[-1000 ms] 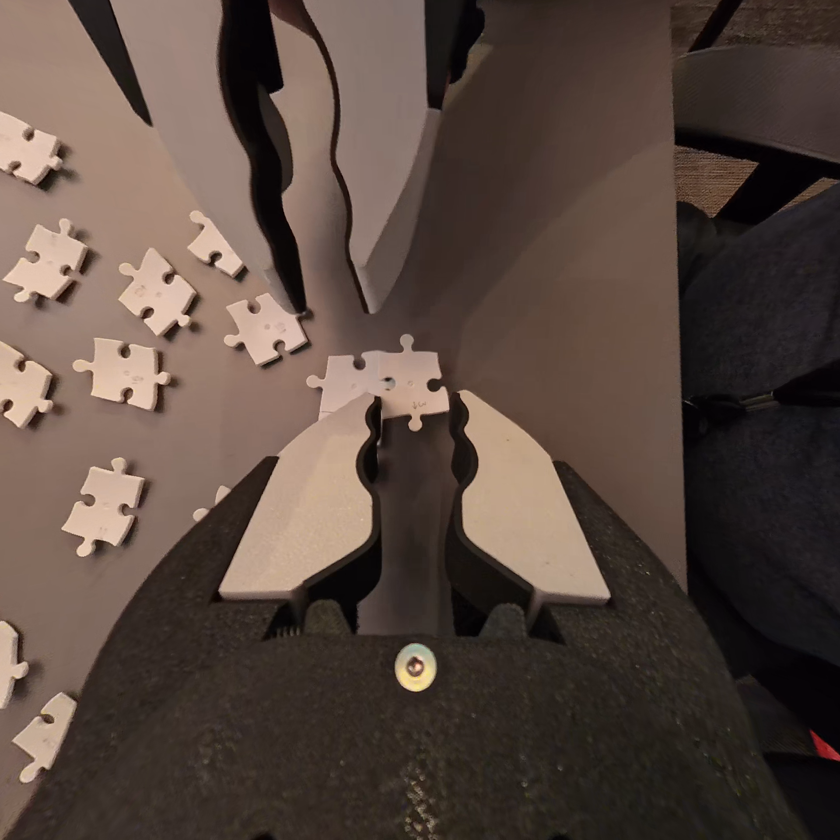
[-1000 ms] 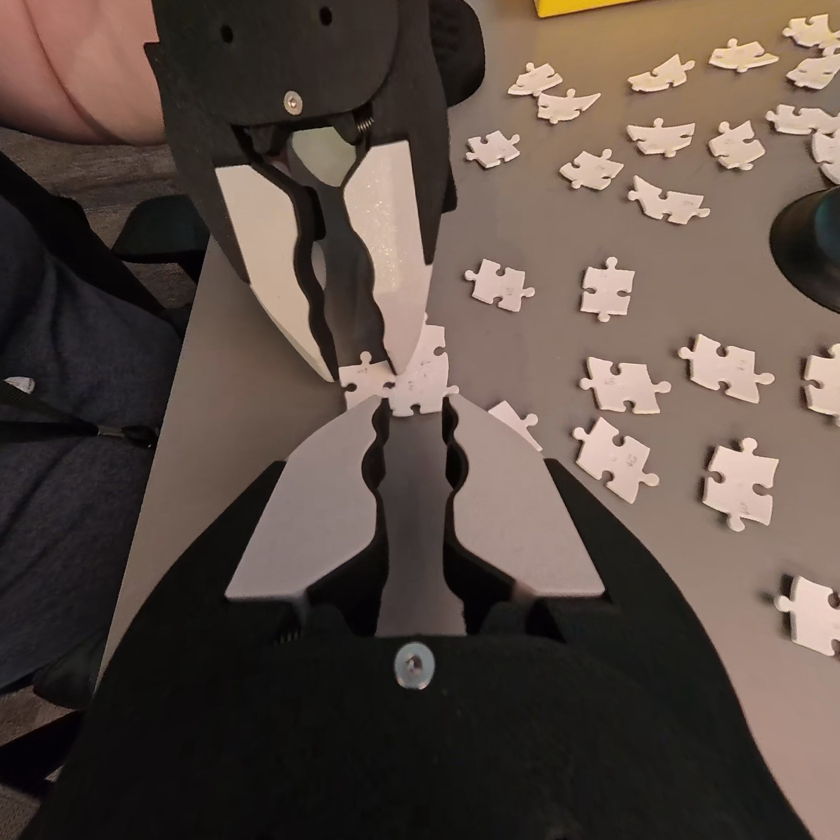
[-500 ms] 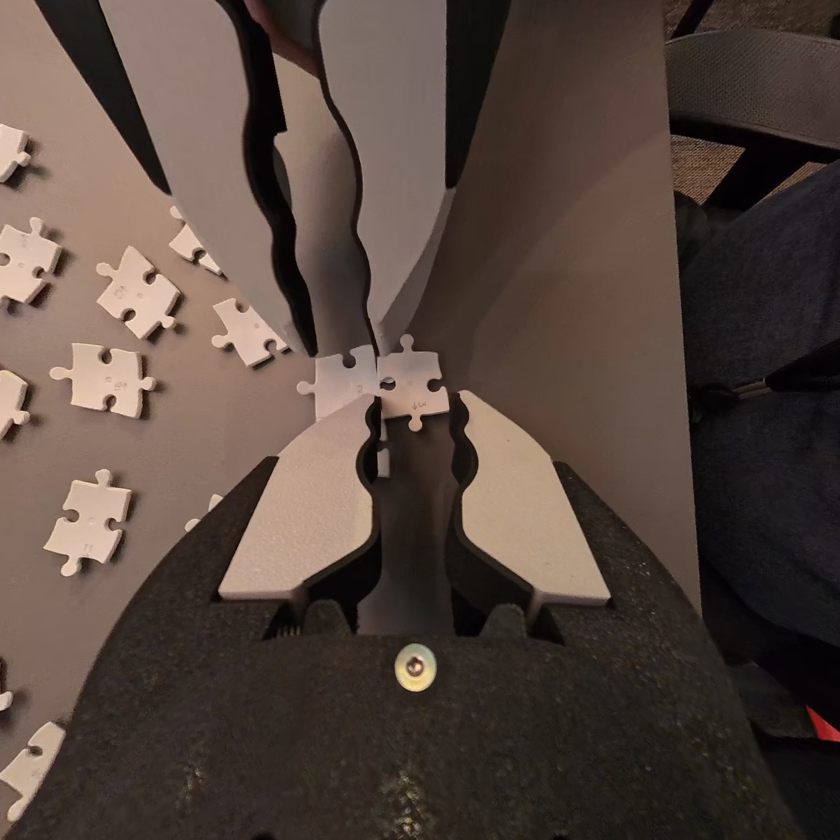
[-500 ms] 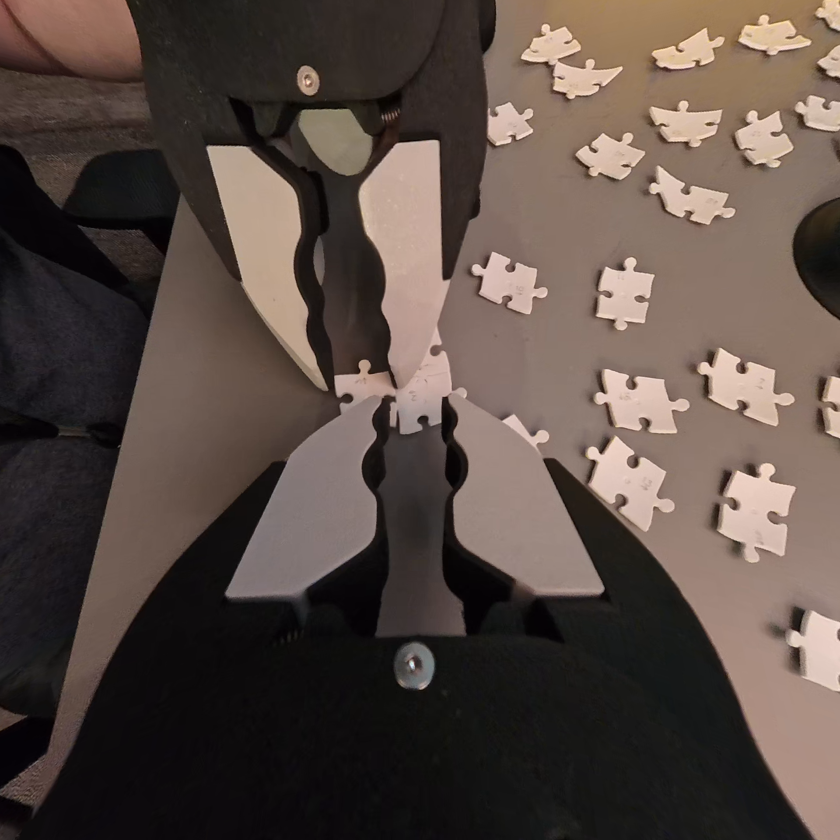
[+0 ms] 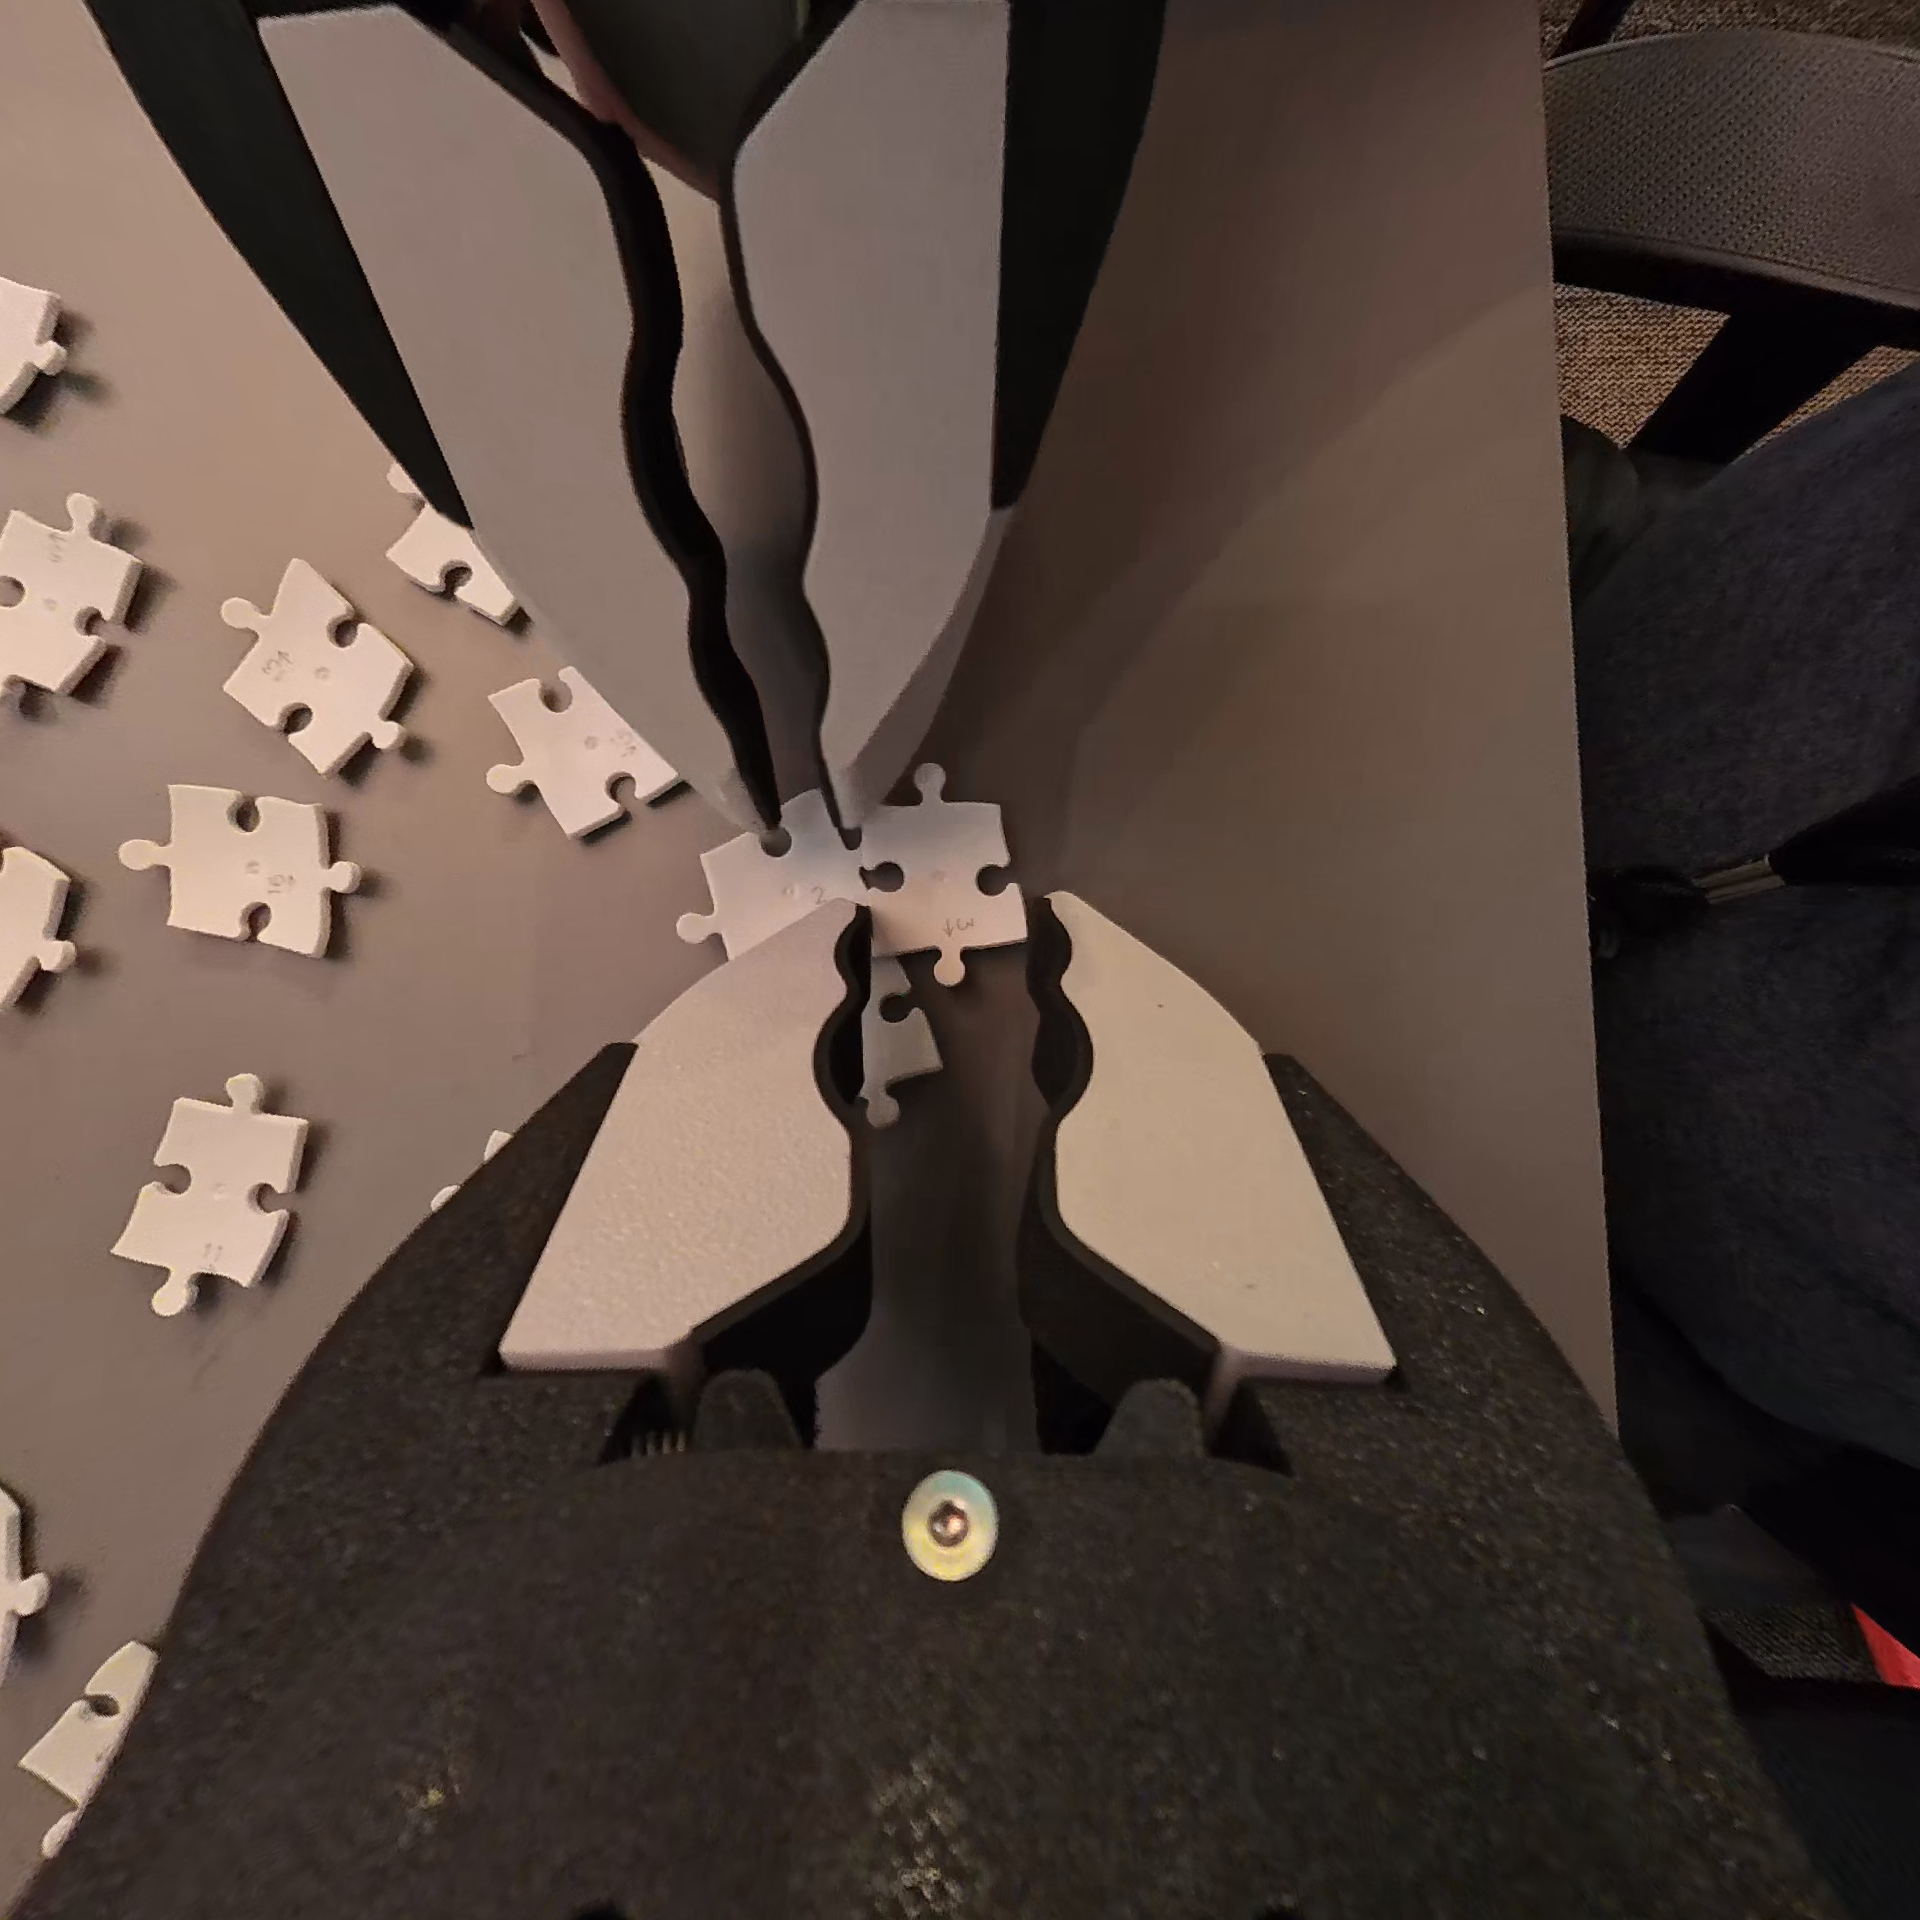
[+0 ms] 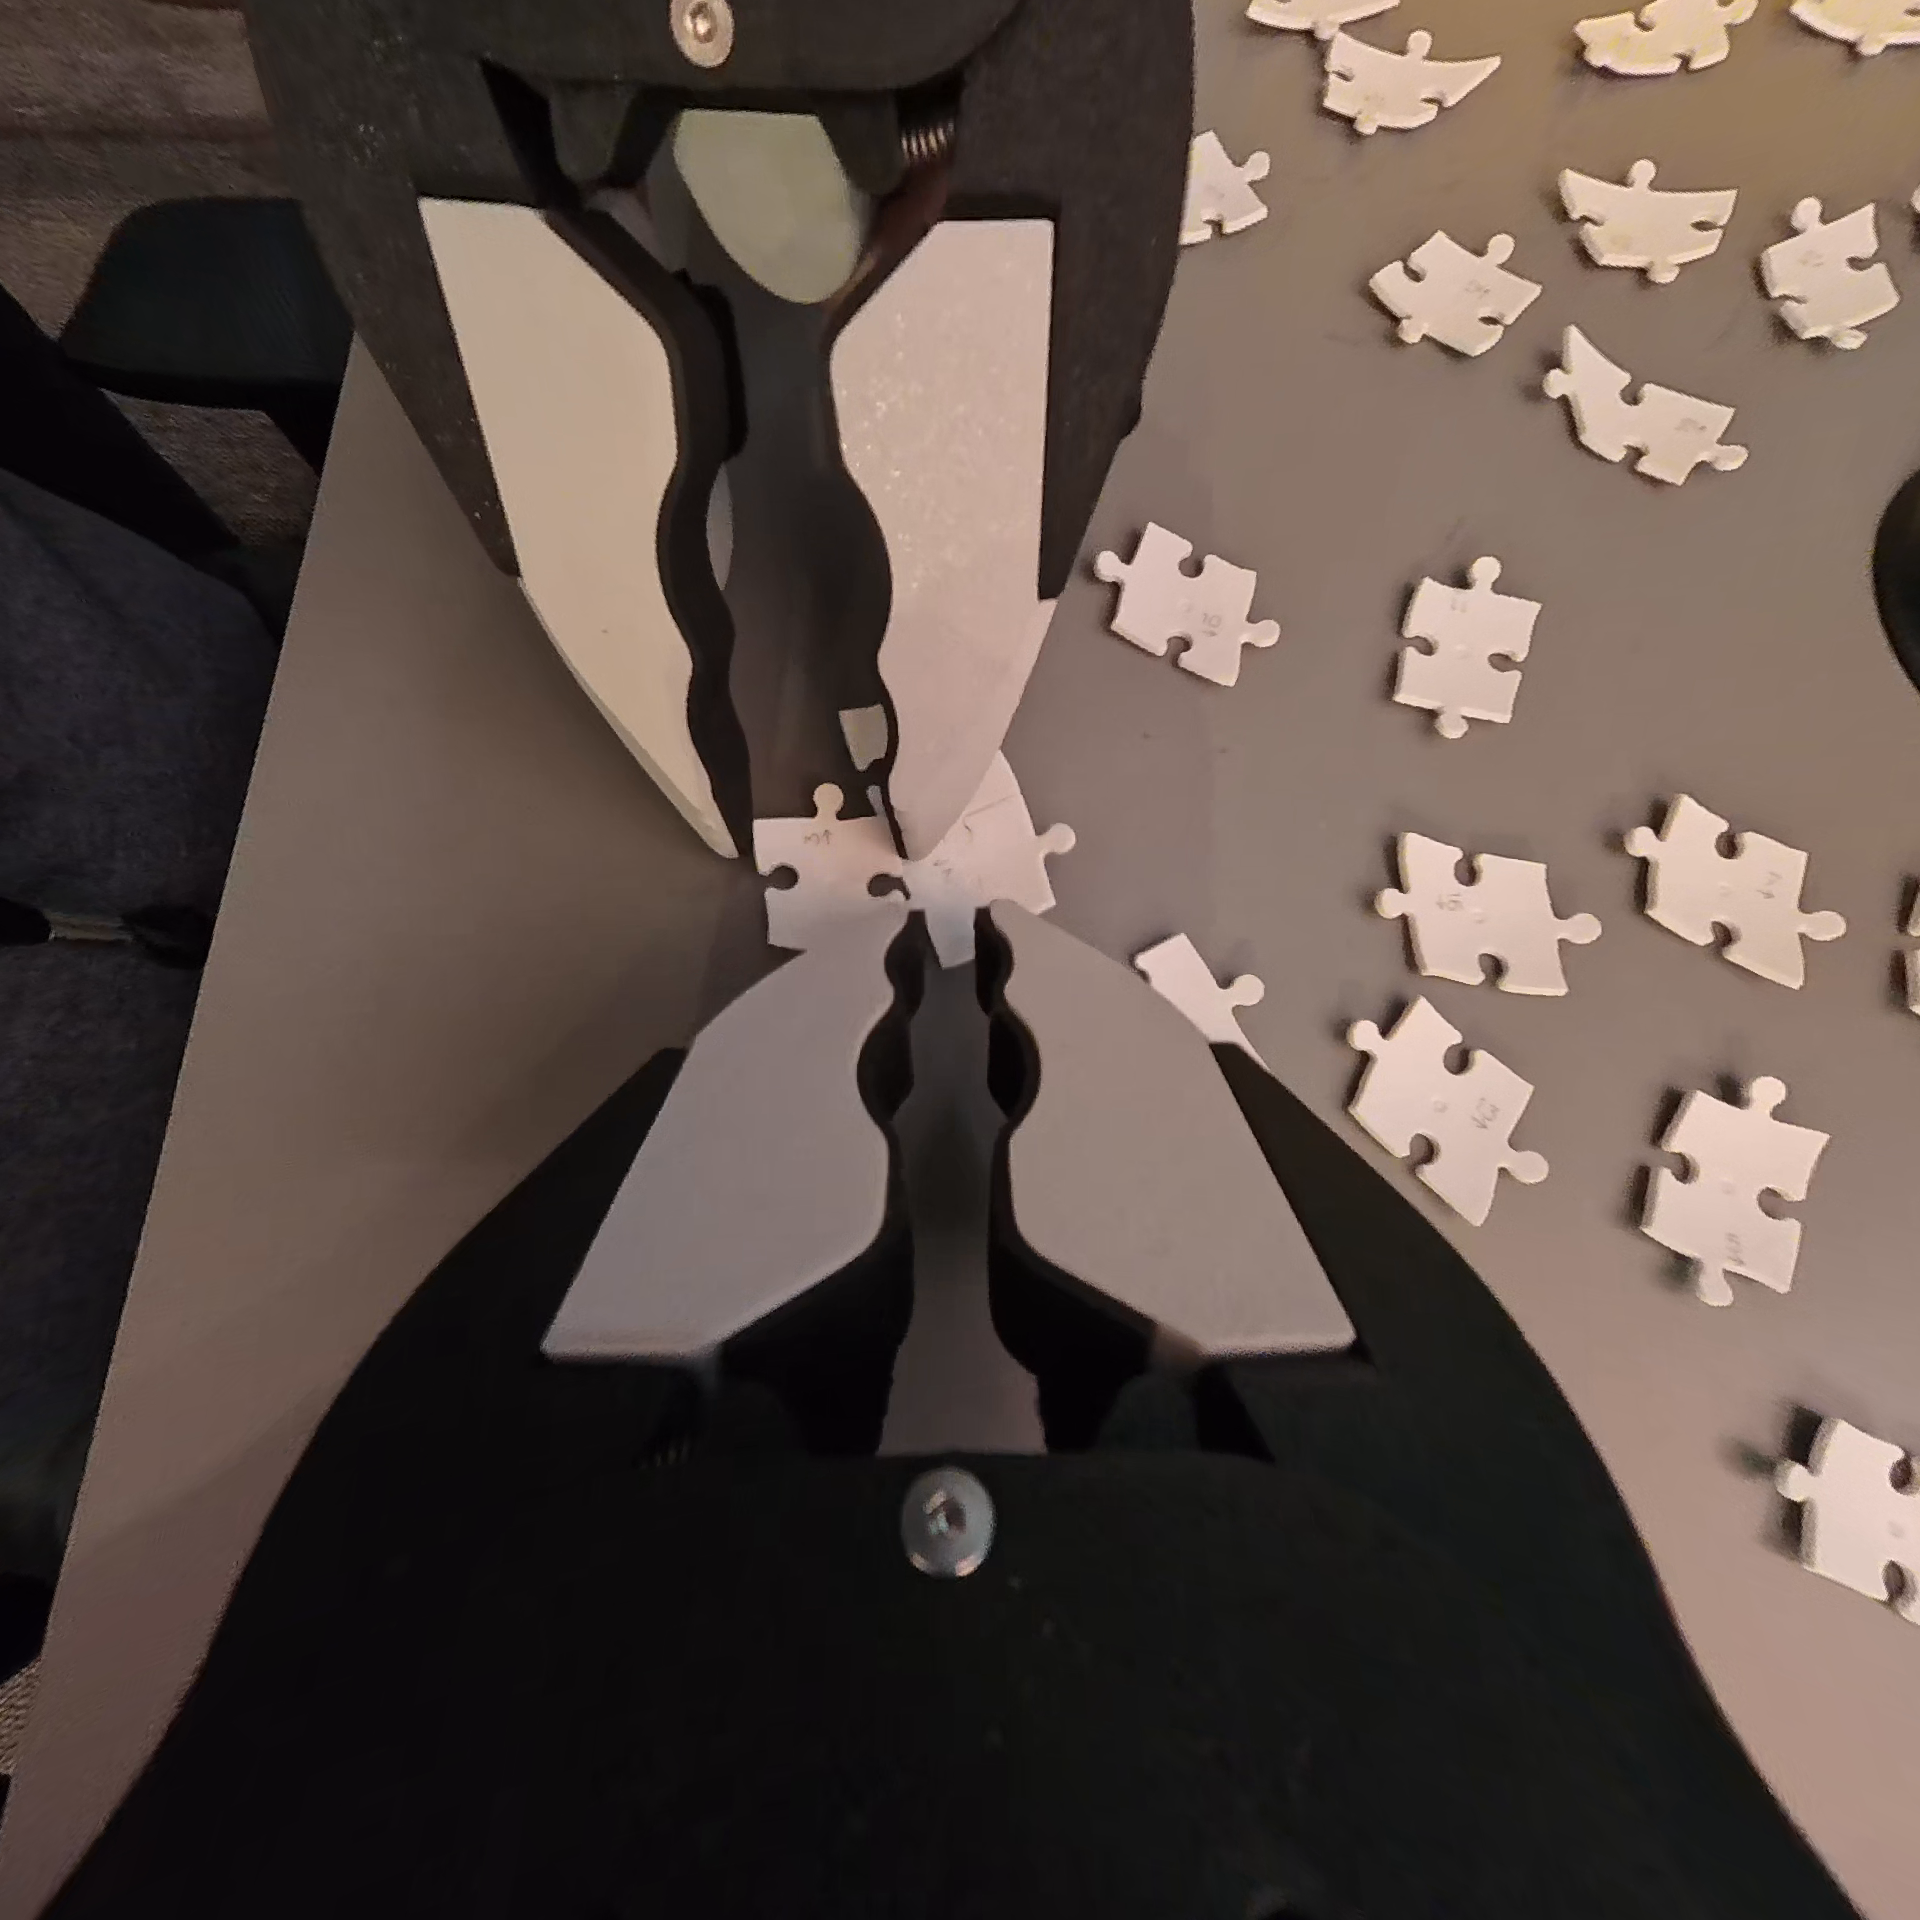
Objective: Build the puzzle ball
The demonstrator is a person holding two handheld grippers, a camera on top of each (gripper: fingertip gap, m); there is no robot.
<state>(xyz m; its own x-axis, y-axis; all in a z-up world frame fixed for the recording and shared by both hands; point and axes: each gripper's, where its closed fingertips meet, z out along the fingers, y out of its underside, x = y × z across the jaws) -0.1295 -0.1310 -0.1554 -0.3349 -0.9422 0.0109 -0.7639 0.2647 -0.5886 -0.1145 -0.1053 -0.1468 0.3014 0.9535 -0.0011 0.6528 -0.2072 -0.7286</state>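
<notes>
Loose white puzzle pieces (image 5: 272,865) lie scattered across the grey table (image 5: 1299,520), away from its near edge. By that edge the two grippers meet tip to tip over a joined pair. Right gripper (image 6: 948,940): fingers nearly closed, nipping the second piece (image 6: 951,935) of the pair. Left gripper (image 5: 948,914): jaws partly open, with the first piece (image 5: 940,883) lying between the tips; real grip uncertain. A further piece (image 5: 899,1039) lies on the table under the left gripper's fingers.

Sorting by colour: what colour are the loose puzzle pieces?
White puzzle pieces, clearest in the right wrist view.
</notes>
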